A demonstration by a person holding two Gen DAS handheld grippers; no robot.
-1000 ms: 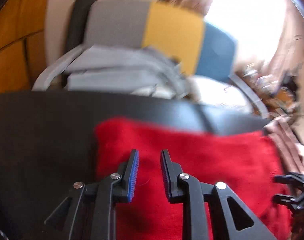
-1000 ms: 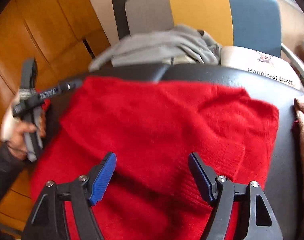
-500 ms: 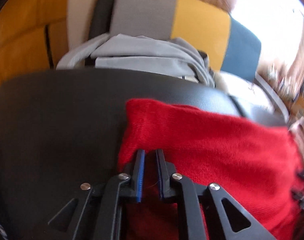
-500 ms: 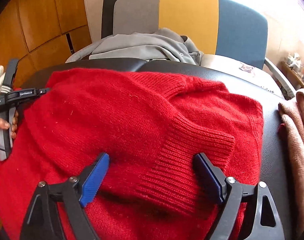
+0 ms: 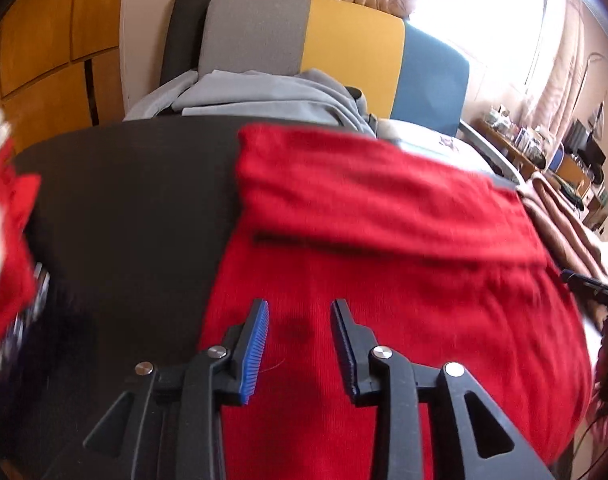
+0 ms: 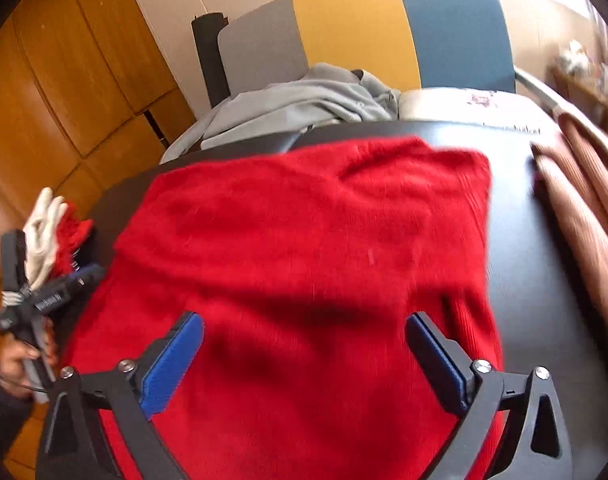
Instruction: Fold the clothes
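A grey, yellow and blue chair [image 6: 356, 32] stands beside orange wooden panels [image 6: 64, 92].

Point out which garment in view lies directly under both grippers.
The red sweater, spread flat on the black surface. The grey garment is heaped on the chair behind, and the brown ribbed one lies off to the right edge.

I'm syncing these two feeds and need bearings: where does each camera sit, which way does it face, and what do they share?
Left wrist: on the left gripper, angled down over the red sweater's left part; its own open fingers show.
Right wrist: on the right gripper, angled down over the sweater's middle; wide-open fingers, plus the left hand at the left edge.
Shared: sweater, black table, gray clothes, tricolour chair.
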